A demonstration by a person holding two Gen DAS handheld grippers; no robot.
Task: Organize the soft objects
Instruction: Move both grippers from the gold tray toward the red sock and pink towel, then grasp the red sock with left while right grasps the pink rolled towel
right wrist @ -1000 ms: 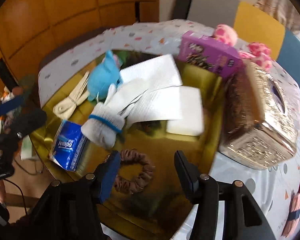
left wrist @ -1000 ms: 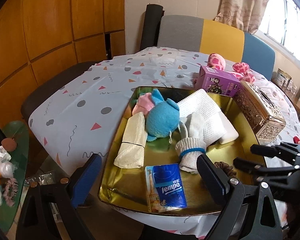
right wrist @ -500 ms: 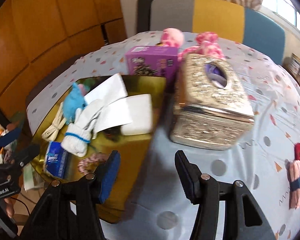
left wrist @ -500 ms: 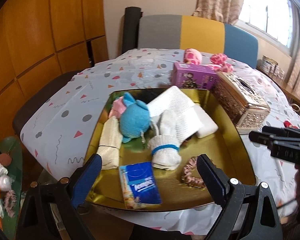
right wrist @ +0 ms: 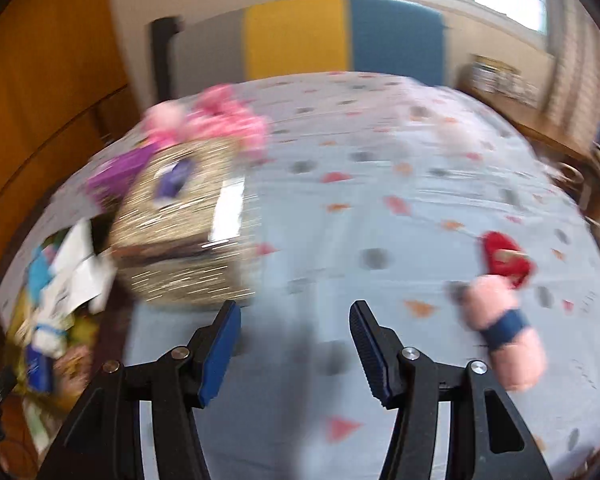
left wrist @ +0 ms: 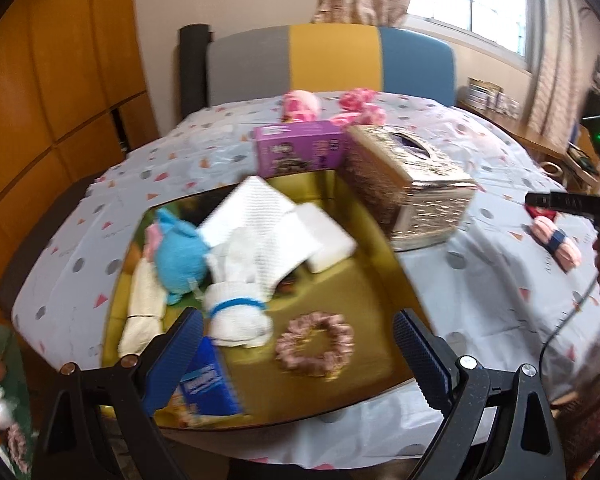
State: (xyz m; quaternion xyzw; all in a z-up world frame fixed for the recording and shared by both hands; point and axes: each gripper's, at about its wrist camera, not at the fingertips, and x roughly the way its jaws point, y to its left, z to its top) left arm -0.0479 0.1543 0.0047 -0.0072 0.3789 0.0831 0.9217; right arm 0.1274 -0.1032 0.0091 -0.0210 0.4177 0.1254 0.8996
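A gold tray [left wrist: 364, 240] holds a blue plush [left wrist: 178, 246], white knitted cloths [left wrist: 256, 216], a white rolled sock with a blue band [left wrist: 236, 312], a cream cloth [left wrist: 142, 308], a pink scrunchie [left wrist: 316, 344] and a blue tissue pack [left wrist: 208, 388]. My left gripper [left wrist: 296, 356] is open and empty over the tray's near edge. My right gripper [right wrist: 294, 344] is open and empty above bare tablecloth. A pink rolled sock with a navy band [right wrist: 504, 328] and a red soft piece [right wrist: 502, 258] lie to its right; the sock also shows in the left wrist view [left wrist: 556, 242].
A gold tissue box [left wrist: 408, 188] and a purple box [left wrist: 300, 152] stand beside the tray. Pink plush toys [left wrist: 356, 106] lie at the table's far side. A tricolour chair back [left wrist: 332, 60] stands behind the table. The right wrist view is motion-blurred.
The right gripper has swung right, away from the tray and past the tissue box toward the pink sock. The scrunchie lies in the tray. The left gripper has shifted right.
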